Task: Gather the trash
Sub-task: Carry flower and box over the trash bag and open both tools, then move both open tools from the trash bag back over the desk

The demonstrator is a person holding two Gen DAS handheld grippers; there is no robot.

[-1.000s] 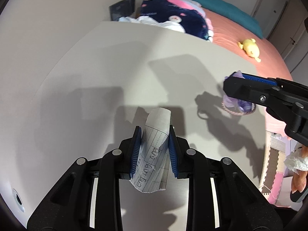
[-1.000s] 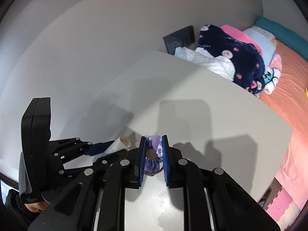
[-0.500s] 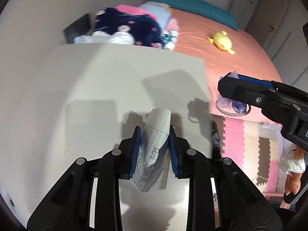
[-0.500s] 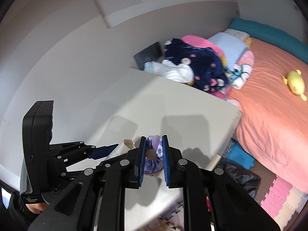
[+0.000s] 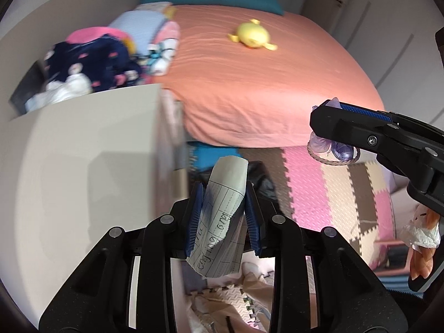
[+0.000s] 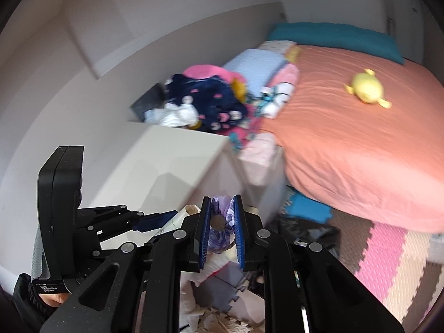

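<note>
A rolled sheet of lined paper with handwriting (image 5: 222, 222) stands between the blue pads of my left gripper (image 5: 222, 194), which still touch it on both sides while the jaws are opening. It hangs past the white table's edge (image 5: 155, 149), over a black bag (image 5: 260, 177) on the floor. My right gripper (image 6: 220, 202) is shut on a crumpled purple pouch (image 6: 222, 213) with a thin cord. In the left wrist view this pouch (image 5: 330, 147) dangles under the right gripper (image 5: 327, 122). The right wrist view shows the left gripper (image 6: 166, 217) with the paper's end (image 6: 180, 216).
An orange bed (image 6: 360, 152) with a yellow plush toy (image 6: 366, 88) fills the right side. Piled clothes (image 6: 205, 102) lie behind the white table (image 6: 166, 161). Pink, beige and brown foam mats (image 5: 319, 194) cover the floor, with the black bag (image 6: 305, 227) near the table's corner.
Both grippers have swung right, off the white table and out over the floor by the bed. Each has kept its item. The black bag has come into view.
</note>
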